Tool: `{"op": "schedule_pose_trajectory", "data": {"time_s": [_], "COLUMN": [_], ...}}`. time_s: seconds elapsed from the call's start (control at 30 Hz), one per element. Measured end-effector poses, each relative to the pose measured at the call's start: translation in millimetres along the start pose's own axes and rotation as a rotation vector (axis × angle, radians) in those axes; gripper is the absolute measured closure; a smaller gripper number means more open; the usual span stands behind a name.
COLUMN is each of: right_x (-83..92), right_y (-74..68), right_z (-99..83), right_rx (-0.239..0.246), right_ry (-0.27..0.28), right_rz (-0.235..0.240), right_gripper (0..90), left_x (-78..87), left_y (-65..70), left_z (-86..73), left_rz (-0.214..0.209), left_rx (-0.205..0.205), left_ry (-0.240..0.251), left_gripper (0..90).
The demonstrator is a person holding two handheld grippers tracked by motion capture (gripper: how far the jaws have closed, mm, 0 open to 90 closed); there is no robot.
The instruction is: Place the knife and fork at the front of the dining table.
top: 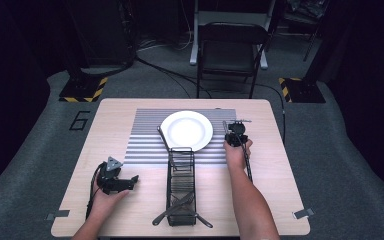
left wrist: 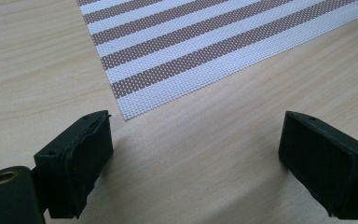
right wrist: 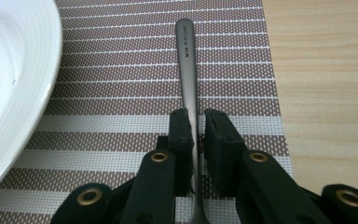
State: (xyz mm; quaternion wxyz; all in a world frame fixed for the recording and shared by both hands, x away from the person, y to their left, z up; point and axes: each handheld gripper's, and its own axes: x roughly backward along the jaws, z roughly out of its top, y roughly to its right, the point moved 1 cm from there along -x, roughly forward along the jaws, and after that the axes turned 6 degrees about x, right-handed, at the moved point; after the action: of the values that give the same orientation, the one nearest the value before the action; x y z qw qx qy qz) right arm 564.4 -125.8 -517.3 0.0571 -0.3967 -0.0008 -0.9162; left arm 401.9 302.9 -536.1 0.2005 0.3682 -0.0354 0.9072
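Observation:
A metal utensil handle lies along the striped placemat, just right of the white plate. My right gripper is shut on the handle's near part, and the utensil's working end is hidden below the jaws. In the high view the right gripper sits at the plate's right side. My left gripper rests low over bare wood at the front left. The left gripper stands open with nothing between its jaws, close to the placemat's corner.
A black wire cutlery caddy stands at the front centre with utensils sticking out of its near end. Another utensil lies left of the plate. A dark folding chair stands beyond the table's far edge.

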Motion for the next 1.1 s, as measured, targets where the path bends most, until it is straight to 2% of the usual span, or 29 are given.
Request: {"op": "schedule_pose_trajectory", "data": {"time_s": [0.2, 0.27, 0.33, 0.57, 0.73, 0.87, 1.1], "right_x": [4.8, 7.4, 12.0, 26.9, 36.5, 42.4, 46.9], "right_y": [3.6, 3.7, 4.3, 9.4, 14.9, 20.0, 32.3], "right_z": [0.4, 0.6, 1.9, 2.4, -3.1, -9.0, -21.8], "right_rx": [0.031, 0.027, 0.057, 0.067, 0.082, 0.113, 0.104], "right_ry": [-0.003, -0.004, 0.013, 0.027, 0.037, 0.037, 0.029], "right_rz": [0.006, 0.009, 0.006, 0.025, 0.037, 0.036, 0.042], "right_gripper": [77.1, 77.0, 75.1, 74.6, 79.6, 84.4, 89.1], "left_x": [-0.1, 0.0, 0.0, -0.1, 0.1, 0.1, -0.3], "left_y": [-0.1, 0.0, 0.0, -0.1, 0.0, 0.0, -0.3], "left_z": [0.1, 0.0, 0.0, 0.1, 0.0, 0.0, 0.3], "left_rz": [0.001, 0.000, 0.000, 0.001, 0.000, 0.000, 0.004], "left_rx": [-0.001, 0.000, 0.000, 0.000, 0.006, 0.005, 0.003], "left_ry": [0.002, 0.000, 0.000, 0.002, 0.003, 0.002, 0.008], "left_gripper": [9.5, 9.5, 9.6, 9.6, 10.5, 10.5, 10.8]}}
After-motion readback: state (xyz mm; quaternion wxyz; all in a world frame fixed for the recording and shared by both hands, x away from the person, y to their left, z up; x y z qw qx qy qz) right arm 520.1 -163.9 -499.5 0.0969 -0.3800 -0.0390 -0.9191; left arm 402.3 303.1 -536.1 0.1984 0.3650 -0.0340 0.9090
